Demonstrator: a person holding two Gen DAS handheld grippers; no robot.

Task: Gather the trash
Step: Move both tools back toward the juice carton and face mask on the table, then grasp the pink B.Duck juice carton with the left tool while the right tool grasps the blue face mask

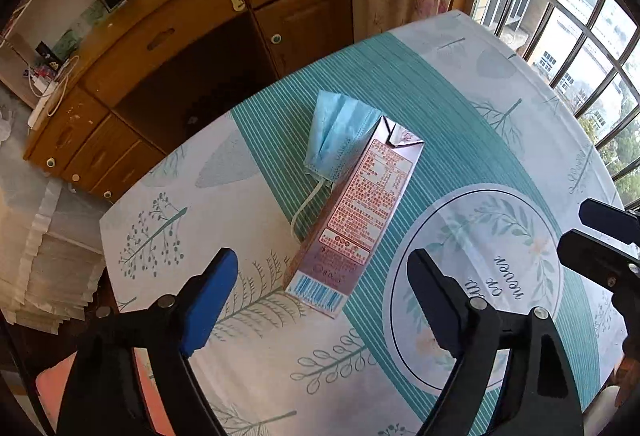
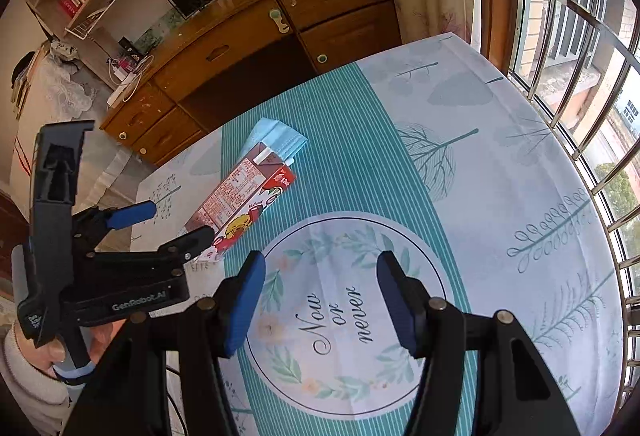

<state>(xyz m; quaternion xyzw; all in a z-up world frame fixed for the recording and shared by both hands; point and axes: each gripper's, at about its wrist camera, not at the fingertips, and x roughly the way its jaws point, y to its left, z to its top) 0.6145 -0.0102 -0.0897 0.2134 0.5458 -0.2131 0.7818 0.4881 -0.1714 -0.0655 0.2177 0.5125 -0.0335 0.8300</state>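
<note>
Two pieces of trash lie together on the worktop (image 1: 460,96), toward its left edge on the striped teal band: a drink carton (image 1: 356,220) on its side, and a blue face mask (image 1: 340,132) tucked against the carton's far, gabled end. One ear loop trails along the carton's left side.

The left gripper (image 1: 320,292) hangs over the carton's near end, jaws spread and empty, one finger on either side of that end without touching it. In the right wrist view the left gripper's dark finger (image 2: 192,238) looks almost on the carton's printed face. The right gripper (image 2: 320,296) is parted too, holding nothing, above the round "Now or never" print, apart from both items.

A likely slip: the jaws closing on the carton's corner rather than across its flat sides, so it twists or skids toward the left edge. Lifting the carton could also drag the mask by its loop, or leave it behind.

How much of the mask sits under the carton is hidden. No bin is visible, and the label text is too small to read.
</note>
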